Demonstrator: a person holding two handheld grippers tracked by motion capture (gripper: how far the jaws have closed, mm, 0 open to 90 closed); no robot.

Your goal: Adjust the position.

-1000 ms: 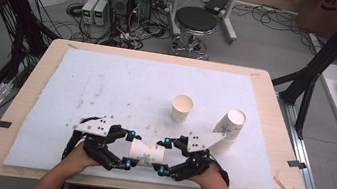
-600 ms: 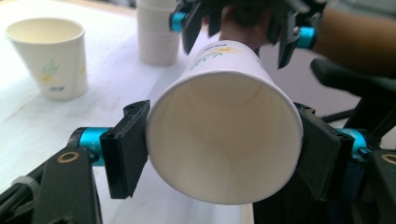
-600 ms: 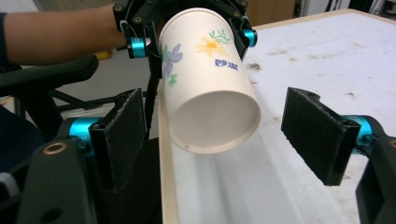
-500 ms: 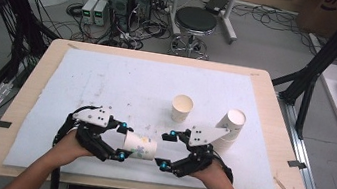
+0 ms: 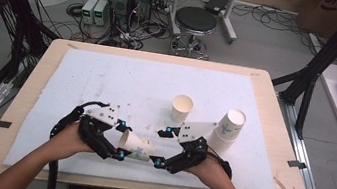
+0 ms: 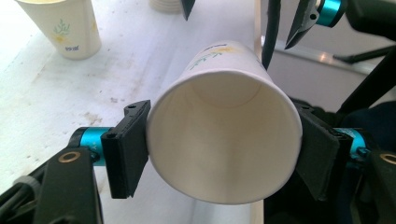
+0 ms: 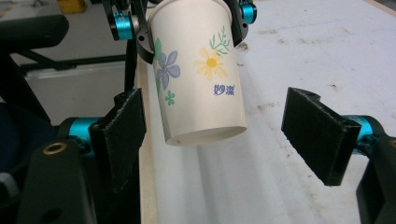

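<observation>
Left tongs (image 5: 121,143) clamp the paper cup (image 5: 136,147) near its rim, seen from the high view, and carry it on its side just above the white tabletop (image 5: 108,80) at the near edge. The right tongs (image 5: 161,146) stand at the cup's base end, spread apart; their jaws have just been opening and nothing presses on their pads. Two more cups wait farther back: an upright cup (image 5: 182,108) mid-table and a tilted stack of cups (image 5: 228,129) to its right.

Over to the left gripper view: the cup (image 6: 224,140) faces us mouth-first, both black pads pressed on its outer wall. The rim bulges slightly out of round, so I judge it thin, light and easy to crush. Best taken near the rolled rim, where the wall is stiffest, and with a gentle squeeze.

Now the right gripper view: the flowered cup (image 7: 198,70) hangs base-first between the right jaws, a clear gap on either side, touching neither. Its waxy paper looks a bit slippery, so a loose pinch could let it slide.
</observation>
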